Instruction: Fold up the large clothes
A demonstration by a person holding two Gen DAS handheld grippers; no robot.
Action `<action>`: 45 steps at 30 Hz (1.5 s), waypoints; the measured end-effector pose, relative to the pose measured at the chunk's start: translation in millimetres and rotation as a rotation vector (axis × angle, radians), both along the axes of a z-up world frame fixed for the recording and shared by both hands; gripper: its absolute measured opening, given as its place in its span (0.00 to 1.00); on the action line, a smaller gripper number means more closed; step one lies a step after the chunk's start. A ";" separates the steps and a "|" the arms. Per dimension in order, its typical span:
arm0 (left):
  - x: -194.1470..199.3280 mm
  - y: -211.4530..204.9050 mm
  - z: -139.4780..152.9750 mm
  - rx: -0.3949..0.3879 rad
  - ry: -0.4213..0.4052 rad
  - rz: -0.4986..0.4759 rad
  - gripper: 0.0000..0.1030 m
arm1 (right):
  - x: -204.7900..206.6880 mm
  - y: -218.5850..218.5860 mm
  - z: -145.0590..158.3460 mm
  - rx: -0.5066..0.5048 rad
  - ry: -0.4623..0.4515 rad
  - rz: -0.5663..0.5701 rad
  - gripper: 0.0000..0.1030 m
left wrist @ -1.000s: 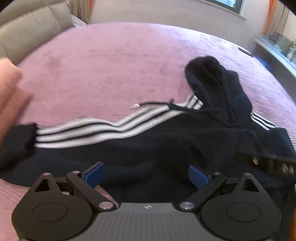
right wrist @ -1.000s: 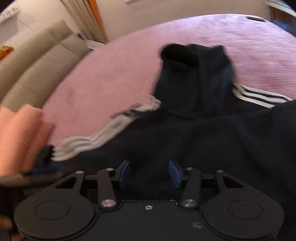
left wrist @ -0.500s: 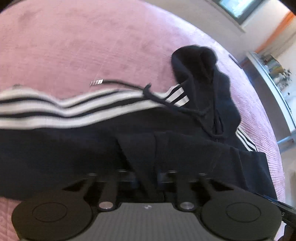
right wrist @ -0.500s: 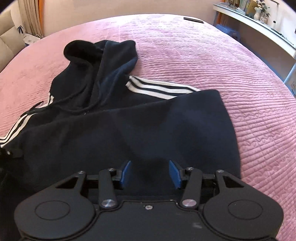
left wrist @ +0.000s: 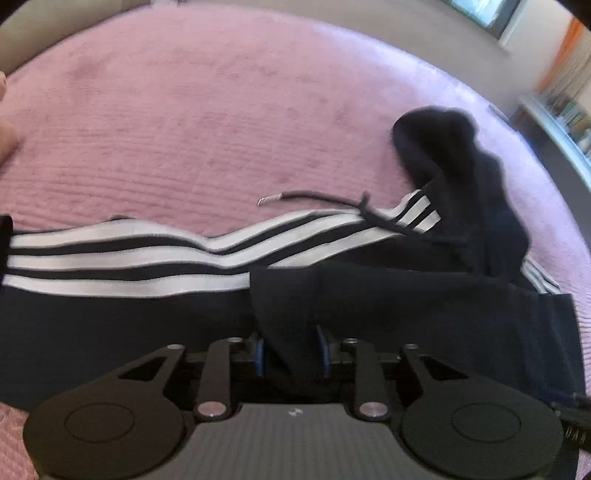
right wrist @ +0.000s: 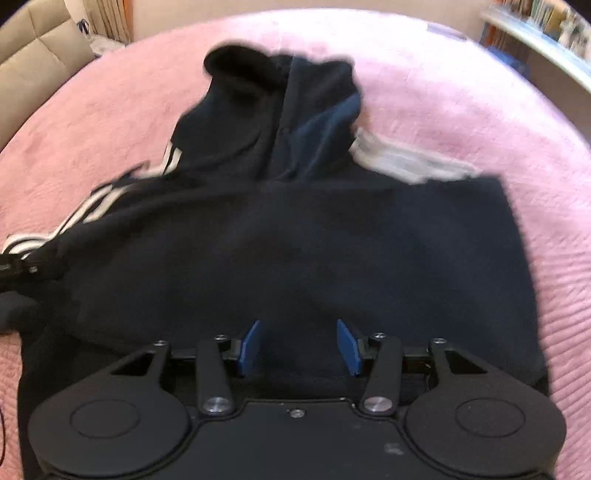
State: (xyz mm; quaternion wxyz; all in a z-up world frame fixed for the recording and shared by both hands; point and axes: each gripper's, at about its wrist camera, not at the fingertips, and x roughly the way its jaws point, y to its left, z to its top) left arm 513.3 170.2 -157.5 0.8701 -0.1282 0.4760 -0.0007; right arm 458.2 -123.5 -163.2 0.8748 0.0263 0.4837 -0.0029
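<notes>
1. One dark hoodie [right wrist: 295, 240] lies spread on the pink bedspread [left wrist: 221, 110], its hood [right wrist: 266, 103] at the far end.
2. In the left wrist view the left hand-held gripper [left wrist: 291, 354] is clenched on a raised fold of the hoodie's dark fabric, which stands up between the blue pads [left wrist: 259, 354].
3. A sleeve [left wrist: 147, 258] with three white stripes runs to the left across the bedspread, and a drawstring [left wrist: 314, 197] with a metal tip lies on the bedspread just beyond it.
4. In the right wrist view the right hand-held gripper [right wrist: 299, 347] sits over the hoodie's body (near its lower edge) with its blue pads [right wrist: 249, 347] well apart; they are released, with dark cloth showing between them but not pinched.
5. White stripes show at both shoulders beside the hood, the right ones blurred.
6. A beige upholstered headboard [right wrist: 33, 74] stands past the bed's left side, and a shelf [right wrist: 535, 33] with books is at the far right.
</notes>
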 end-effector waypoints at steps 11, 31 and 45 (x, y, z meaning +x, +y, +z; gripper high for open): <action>2.5 -49.3 -6.7 -0.082 -0.049 -0.183 0.25 | 32.3 -41.1 -19.6 -0.051 0.090 -0.168 0.51; -46.1 40.0 18.9 0.093 -0.097 0.110 0.29 | 12.9 14.8 8.5 -0.054 0.048 -0.066 0.64; -27.9 165.9 -12.3 0.577 0.042 0.258 0.61 | 23.5 62.0 -28.1 0.001 0.182 0.008 0.64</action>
